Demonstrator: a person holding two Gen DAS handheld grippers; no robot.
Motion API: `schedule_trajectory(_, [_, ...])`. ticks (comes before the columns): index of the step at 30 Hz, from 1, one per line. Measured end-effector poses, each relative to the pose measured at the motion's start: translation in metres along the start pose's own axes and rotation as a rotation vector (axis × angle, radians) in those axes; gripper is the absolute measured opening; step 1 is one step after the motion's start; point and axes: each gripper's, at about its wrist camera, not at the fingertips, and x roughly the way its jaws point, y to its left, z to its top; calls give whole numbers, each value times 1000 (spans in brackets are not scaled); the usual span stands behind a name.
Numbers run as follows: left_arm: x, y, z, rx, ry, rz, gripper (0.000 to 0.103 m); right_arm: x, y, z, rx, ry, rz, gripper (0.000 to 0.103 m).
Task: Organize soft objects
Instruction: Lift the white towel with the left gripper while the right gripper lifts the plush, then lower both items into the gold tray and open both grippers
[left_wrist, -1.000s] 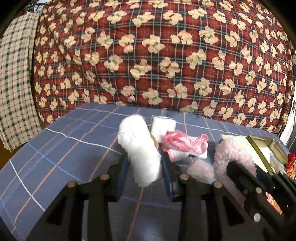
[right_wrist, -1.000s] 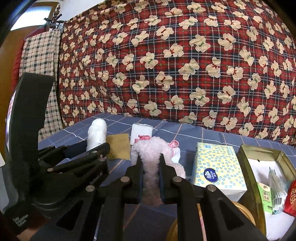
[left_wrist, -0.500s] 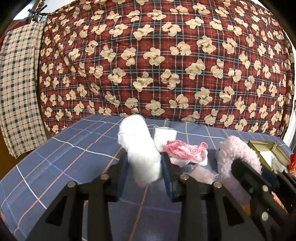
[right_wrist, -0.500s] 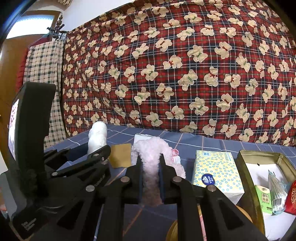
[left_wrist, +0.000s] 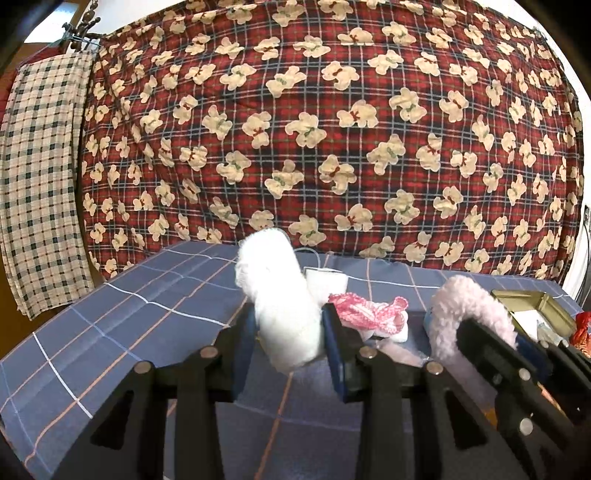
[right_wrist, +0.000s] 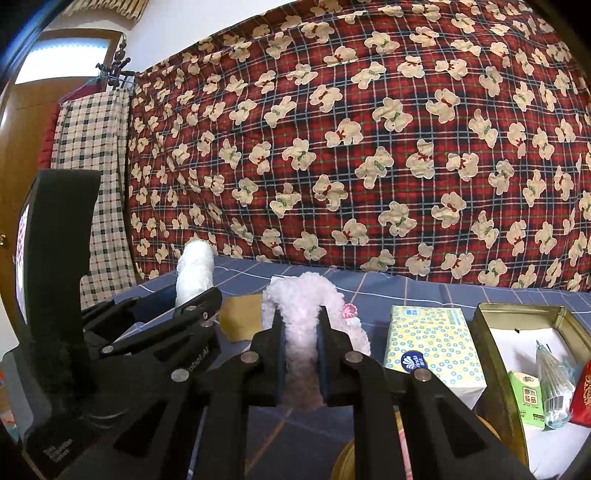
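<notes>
Now both grippers are lifting: left gripper (left_wrist: 288, 325) jaws pinching the white roll (left_wrist: 280, 295), right gripper (right_wrist: 301, 332) jaws pinching pink fluff (right_wrist: 299, 314) mid-frame, heading for sorting.

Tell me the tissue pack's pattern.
The tissue pack: pale yellow with small blue rings; clearest in the right wrist view.

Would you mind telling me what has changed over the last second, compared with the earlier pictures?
Both views have tipped upward: more of the bear-print quilt shows and the blue checked cloth sits lower in frame. Nothing was taken or released. The left tongs stay clamped on the white fluffy roll, the right tongs on the pink fluffy piece. The tissue pack and gold tin are unmoved.
</notes>
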Motion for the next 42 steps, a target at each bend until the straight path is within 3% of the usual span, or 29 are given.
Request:
schedule_trajectory(11, [-24,-22,30,10,-25,-96,34,-33,-32,19,65,-52,6,15])
schedule_trajectory(19, [-29,-74,45,85,24,-227,34,-55,-87,36,108,-59,-62,15])
schedule_trajectory(29, [-23,-145,51,186,114,-361,34,-51,-156,43,156,7,-145,15])
schedule_trajectory(42, [-3,-226,37,271,246,-475,34,-37,-243,35,242,181,-203,15])
